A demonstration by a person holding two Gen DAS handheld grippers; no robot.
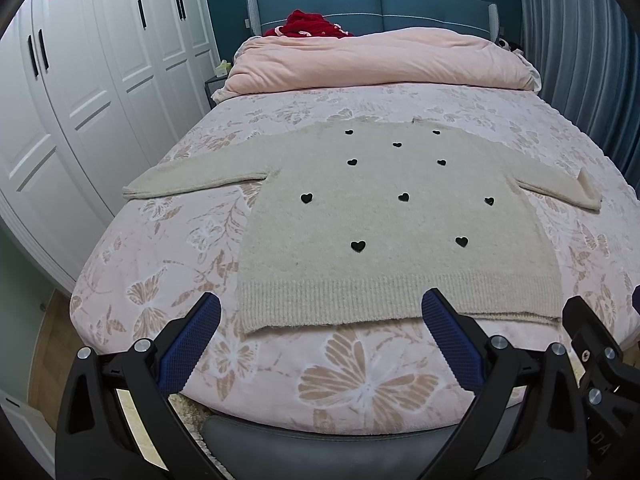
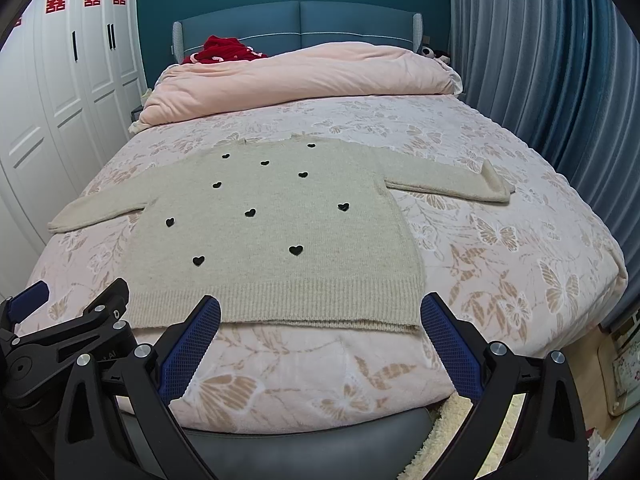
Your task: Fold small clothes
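A beige knit sweater (image 1: pixel 384 216) with small black hearts lies flat on the bed, both sleeves spread out, its ribbed hem toward me; it also shows in the right wrist view (image 2: pixel 272 232). My left gripper (image 1: pixel 320 312) is open and empty, hovering just before the hem. My right gripper (image 2: pixel 320 312) is open and empty, also just before the hem, toward its right corner. Part of the right gripper's frame (image 1: pixel 600 356) shows at the right in the left wrist view; the left gripper's frame (image 2: pixel 72 332) shows at the left in the right wrist view.
The bed (image 1: pixel 360 380) has a pink butterfly cover. A rolled pink duvet (image 1: pixel 380 60) and a red garment (image 1: pixel 312 24) lie at the headboard. White wardrobes (image 1: pixel 100 80) stand left, blue curtains (image 2: pixel 540 60) right. A fluffy rug (image 2: pixel 448 432) lies at the bed's foot.
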